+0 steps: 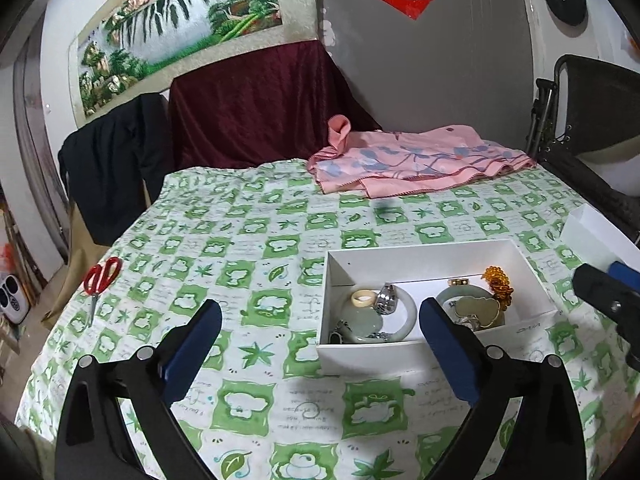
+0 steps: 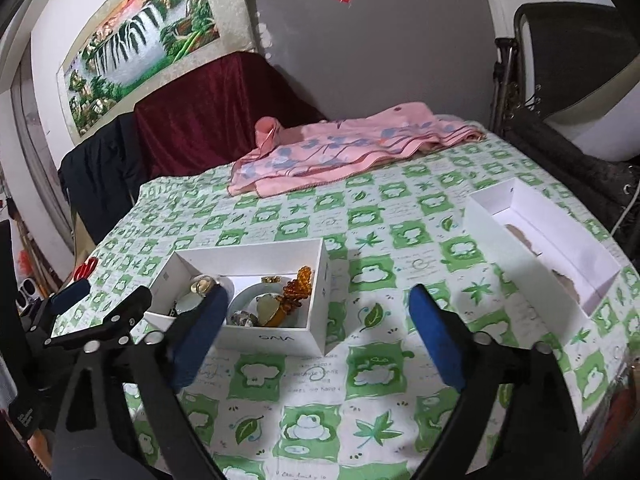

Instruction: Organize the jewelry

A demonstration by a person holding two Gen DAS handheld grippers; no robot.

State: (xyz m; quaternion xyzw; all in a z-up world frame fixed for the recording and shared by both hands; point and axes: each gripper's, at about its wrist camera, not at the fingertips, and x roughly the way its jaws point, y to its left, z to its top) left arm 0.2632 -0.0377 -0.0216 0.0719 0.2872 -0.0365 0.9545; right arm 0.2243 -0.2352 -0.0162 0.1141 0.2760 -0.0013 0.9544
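Two grippers, both nearest the viewer, both over the green-and-white tablecloth (image 2: 376,376). Left gripper (image 1: 320,344): blue pads spread wide, nothing between them but cloth and the near left corner of the jewelry box. Right gripper (image 2: 320,336): pads also spread wide, nothing gripped, bare cloth between them.

Two white boxes. The jewelry box (image 1: 400,354) sits just beyond the left gripper, slightly right of it, open top. Inside, counted as far as visible: one pale green bangle (image 1: 404,300), one cream ring (image 1: 362,300), one silver piece (image 1: 386,300), one green disc pendant (image 1: 368,322), one flat cream pendant (image 1: 480,308), one cluster of amber beads (image 1: 498,284), one gold-coloured ring (image 1: 458,281). More small bits at the near wall, too jumbled to count.

The second white box (image 2: 492,220) lies well apart to the right, long and shallow, contents unclear.

One pair of red-handled scissors (image 1: 98,280) at the left table edge.

Further back, one pink flowered cloth (image 1: 420,164) crumpled on the far side of the table. Behind it one dark red drape (image 1: 256,108), and one waterfall picture (image 1: 176,20) on the wall.
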